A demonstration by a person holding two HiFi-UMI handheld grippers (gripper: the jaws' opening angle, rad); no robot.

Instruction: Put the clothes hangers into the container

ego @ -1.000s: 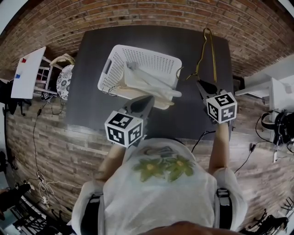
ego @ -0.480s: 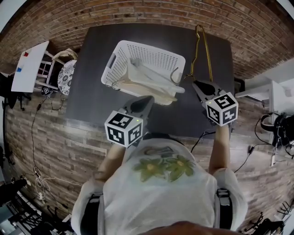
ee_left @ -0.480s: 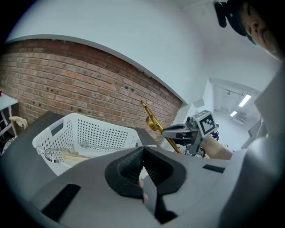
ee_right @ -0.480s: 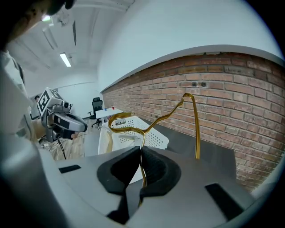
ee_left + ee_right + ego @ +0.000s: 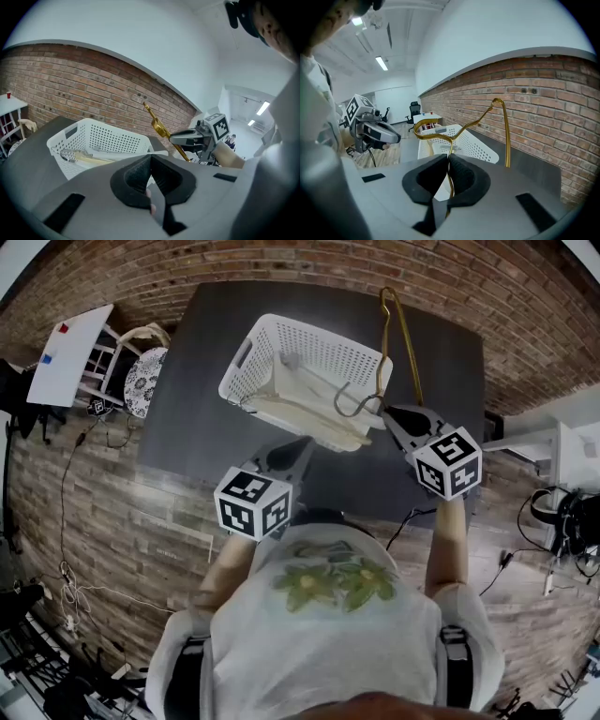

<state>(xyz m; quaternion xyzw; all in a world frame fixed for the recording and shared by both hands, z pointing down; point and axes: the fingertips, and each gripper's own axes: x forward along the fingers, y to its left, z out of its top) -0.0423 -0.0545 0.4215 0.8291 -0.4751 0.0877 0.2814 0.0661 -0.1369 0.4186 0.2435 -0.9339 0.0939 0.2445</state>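
Holding a gold hanger [image 5: 506,136] by its wire, our right gripper [image 5: 384,413] was pinched tight just beside the white basket [image 5: 309,329]. We judged lowering it hook-first over the rim best. Our left gripper [image 5: 305,440] was closed and empty.

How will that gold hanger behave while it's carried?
The gold hanger looks like thin wire, so probably light yet springy. The right gripper pinches one narrow strand, so it may pivot or swing. Its open hook could snag the perforated basket.
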